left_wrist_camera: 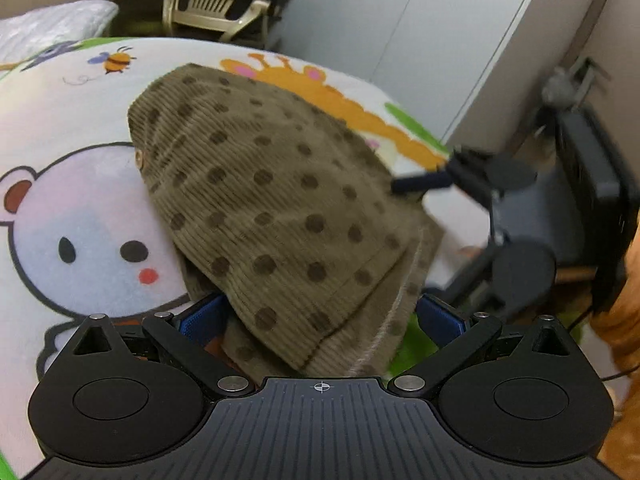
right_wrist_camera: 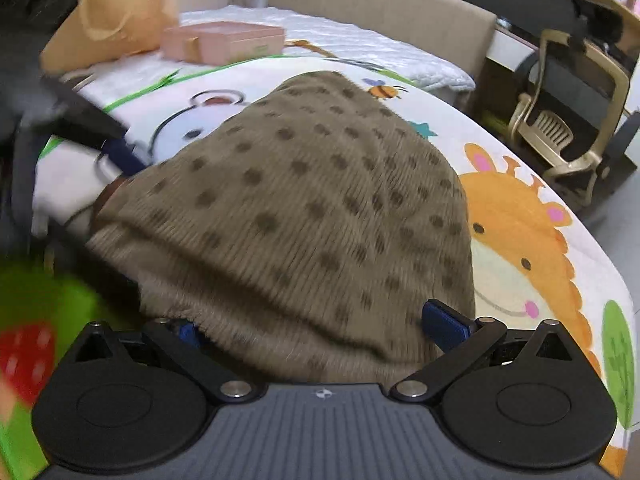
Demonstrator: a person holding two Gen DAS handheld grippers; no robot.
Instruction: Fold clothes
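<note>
Garment (left_wrist_camera: 280,208) was soft dotted corduroy, light and floppy, draped over blanket (left_wrist_camera: 80,208). Left gripper (left_wrist_camera: 320,316) stood apart, hem bunched between its pads at 6 o'clock; right gripper (right_wrist_camera: 320,328) likewise. Judged best gripped at hem corners; thick layers could slip.

1. Cartoon blanket (right_wrist_camera: 520,168): white, prints of bear, giraffe, bee, green leaves.
2. Pink box (right_wrist_camera: 224,42) at the bed's far side, on the quilt.
3. Tan tote bag (right_wrist_camera: 116,12) just left of the box.
4. Beige headboard (right_wrist_camera: 380,4) behind.
5. Gold-framed chair (right_wrist_camera: 560,120) beside the bed.
6. White wardrobe (left_wrist_camera: 400,32), doors closed.
</note>
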